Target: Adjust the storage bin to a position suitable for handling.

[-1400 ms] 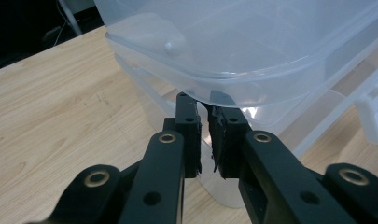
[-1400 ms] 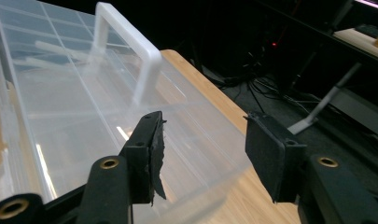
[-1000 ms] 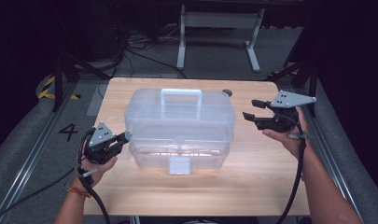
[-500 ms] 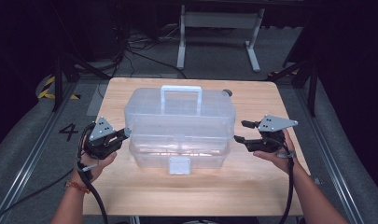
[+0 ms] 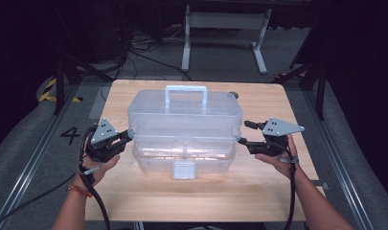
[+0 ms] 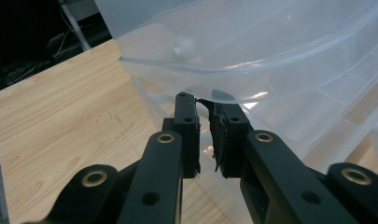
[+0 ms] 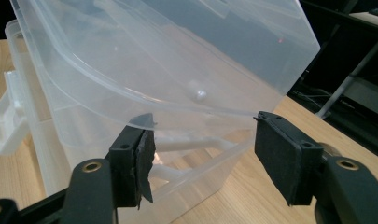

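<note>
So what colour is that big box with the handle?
The box is see-through clear plastic, slightly milky; the high view shows it best.

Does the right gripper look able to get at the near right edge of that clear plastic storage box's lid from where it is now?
Probably yes. The right gripper stands open at the clear plastic storage box, with the lid edge just above its pads and nothing in between.

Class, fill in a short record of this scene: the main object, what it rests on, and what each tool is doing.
Object: clear plastic box with handle, lid partly raised
Surface: wooden table
Left tool: shut at the box's left end, tips under the lid rim
Right tool: open at the right end, jaws on either side of the lid edge, not pressing
</note>
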`<state>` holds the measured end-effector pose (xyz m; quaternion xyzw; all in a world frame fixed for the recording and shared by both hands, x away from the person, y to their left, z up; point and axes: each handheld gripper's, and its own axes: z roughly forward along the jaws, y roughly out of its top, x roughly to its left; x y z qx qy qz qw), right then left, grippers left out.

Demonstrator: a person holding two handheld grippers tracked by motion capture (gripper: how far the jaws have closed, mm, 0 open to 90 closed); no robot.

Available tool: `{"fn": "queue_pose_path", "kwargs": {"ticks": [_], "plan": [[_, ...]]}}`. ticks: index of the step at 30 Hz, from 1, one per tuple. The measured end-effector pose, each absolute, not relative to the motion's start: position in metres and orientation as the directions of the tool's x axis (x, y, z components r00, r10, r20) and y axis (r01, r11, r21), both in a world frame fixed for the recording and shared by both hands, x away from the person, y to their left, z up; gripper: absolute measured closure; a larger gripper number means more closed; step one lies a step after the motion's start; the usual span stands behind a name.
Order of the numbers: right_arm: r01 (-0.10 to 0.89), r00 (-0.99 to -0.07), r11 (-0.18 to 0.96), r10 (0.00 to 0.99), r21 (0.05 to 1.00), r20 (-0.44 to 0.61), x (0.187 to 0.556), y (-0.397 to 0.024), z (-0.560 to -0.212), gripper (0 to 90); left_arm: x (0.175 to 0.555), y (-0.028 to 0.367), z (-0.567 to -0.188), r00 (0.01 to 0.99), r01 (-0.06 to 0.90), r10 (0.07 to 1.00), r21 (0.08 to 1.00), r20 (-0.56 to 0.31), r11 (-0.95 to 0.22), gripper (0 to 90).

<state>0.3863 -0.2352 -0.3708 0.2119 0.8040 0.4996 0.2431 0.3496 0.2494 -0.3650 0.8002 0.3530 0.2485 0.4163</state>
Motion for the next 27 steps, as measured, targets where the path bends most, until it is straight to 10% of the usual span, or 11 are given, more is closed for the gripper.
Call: {"fn": "queue_pose_path", "kwargs": {"ticks": [27], "plan": [[0.002, -0.706, 0.295, 0.677, 0.955, -0.208, 0.391, -0.229, -0.356, 49.0, 0.314, 0.290, -0.414, 0.538, 0.469, 0.837, 0.789, 0.103, -0.398, 53.1]]}}
